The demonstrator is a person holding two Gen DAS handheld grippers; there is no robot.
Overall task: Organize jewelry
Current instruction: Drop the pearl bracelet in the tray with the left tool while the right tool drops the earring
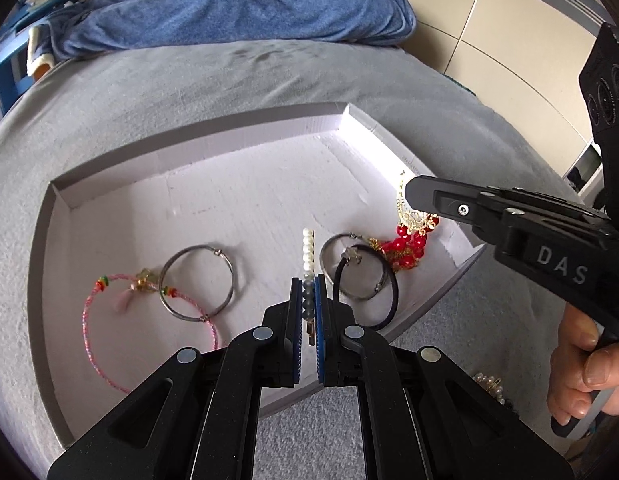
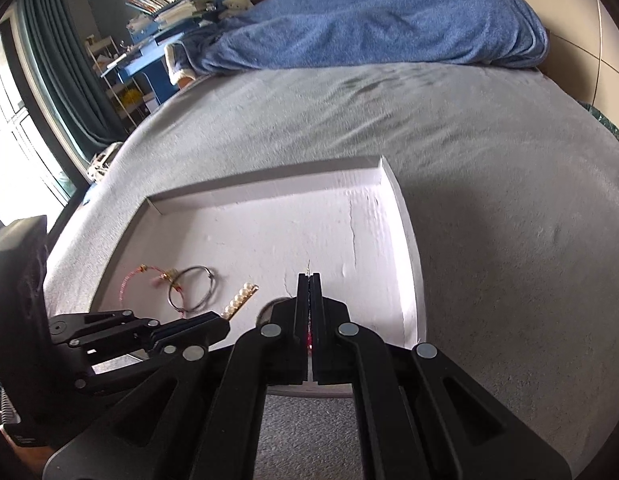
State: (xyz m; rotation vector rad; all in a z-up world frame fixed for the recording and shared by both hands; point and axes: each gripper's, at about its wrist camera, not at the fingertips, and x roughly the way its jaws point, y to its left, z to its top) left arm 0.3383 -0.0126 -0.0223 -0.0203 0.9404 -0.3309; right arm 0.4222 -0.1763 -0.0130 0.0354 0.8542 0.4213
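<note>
Over the shallow white tray [image 1: 109,196] on the grey bed [image 1: 189,92], the left claw [image 1: 308,300] is clenched on a pearl hair clip [image 1: 307,250], while the right claw [image 2: 309,280] pinches a red-beaded gold earring [image 1: 413,232] at the tray's right edge.

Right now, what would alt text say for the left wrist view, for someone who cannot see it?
The left hand-held gripper pinches a pearl hair clip above a shallow white tray on a grey bed. In the tray lie a pink cord bracelet, metal bangles and a black hair tie. The right hand-held gripper holds a red bead earring.
</note>
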